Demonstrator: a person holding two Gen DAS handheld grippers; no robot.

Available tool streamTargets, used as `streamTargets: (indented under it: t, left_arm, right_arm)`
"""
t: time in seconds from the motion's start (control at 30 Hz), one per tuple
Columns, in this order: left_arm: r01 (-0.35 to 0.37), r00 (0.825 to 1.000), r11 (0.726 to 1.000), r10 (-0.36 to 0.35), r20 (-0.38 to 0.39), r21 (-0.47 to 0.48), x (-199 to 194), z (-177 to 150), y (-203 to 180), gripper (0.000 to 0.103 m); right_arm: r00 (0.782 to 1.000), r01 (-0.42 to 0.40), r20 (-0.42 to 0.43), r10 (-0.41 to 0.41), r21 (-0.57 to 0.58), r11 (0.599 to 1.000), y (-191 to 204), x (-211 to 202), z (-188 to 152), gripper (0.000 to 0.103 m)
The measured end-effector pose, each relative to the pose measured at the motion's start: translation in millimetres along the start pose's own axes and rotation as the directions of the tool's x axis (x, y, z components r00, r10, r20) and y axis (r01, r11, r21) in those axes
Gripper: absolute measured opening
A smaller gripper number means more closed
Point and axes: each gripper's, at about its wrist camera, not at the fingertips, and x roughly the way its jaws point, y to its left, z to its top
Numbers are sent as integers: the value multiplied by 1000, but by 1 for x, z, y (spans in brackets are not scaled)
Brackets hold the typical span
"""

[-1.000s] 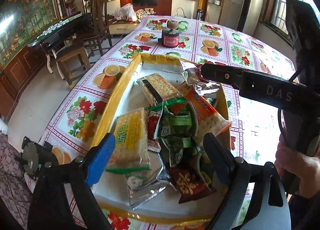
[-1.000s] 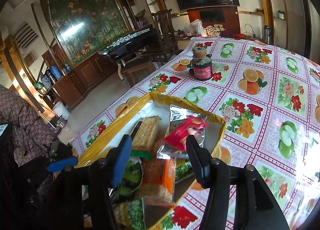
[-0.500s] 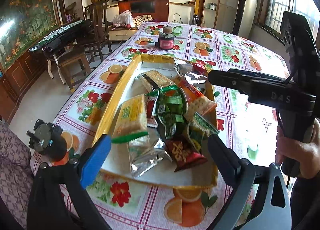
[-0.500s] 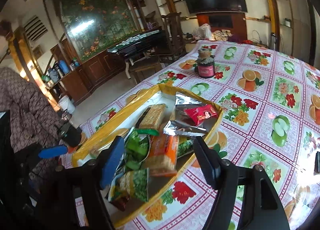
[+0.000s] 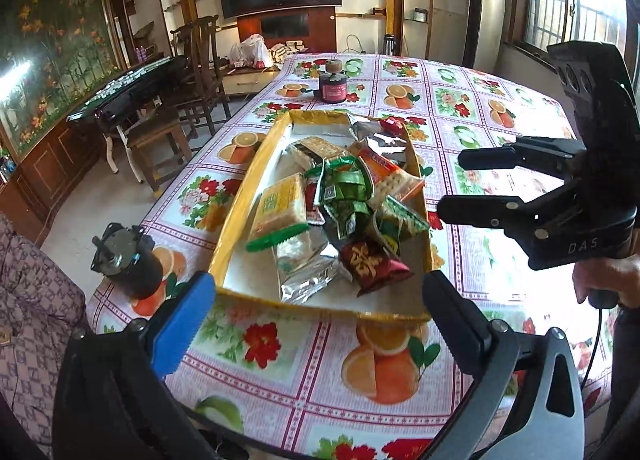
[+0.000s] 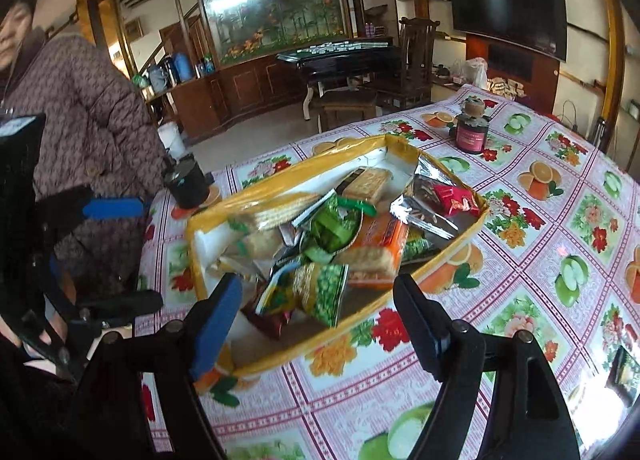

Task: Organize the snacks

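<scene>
Straight ahead of the left gripper [image 5: 316, 324], a tray [image 5: 234, 219] is sitting on the table [image 5: 460, 99], and the snack packets [image 5: 344, 203] are lying heaped inside it, spilling toward the side nearest the right gripper [image 5: 452, 179]. Beyond the tray's far end a jar [image 5: 333, 81] is standing on the table, while a canister [image 5: 128, 260] is resting just left of the tray's near corner. The right gripper is hovering off the tray's right rim, apart from it.

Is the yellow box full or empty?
Full. The box holds a heap of snack packets, rising above its rim.
</scene>
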Motion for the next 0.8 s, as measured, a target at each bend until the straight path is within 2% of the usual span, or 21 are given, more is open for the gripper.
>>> streamTargets:
  t: [0.4,0.8]
  left_arm:
    - [-10,1000,1000,10,-24,29,-5,-16,-11,103]
    - [10,1000,1000,-10,-2,-23,-15,-18,2,103]
  right_arm:
    - [998,13,-57,-19,-101,995,17,-16,-18,78]
    - [995,7,-98,-25,-178,984,28,-21,-19,78]
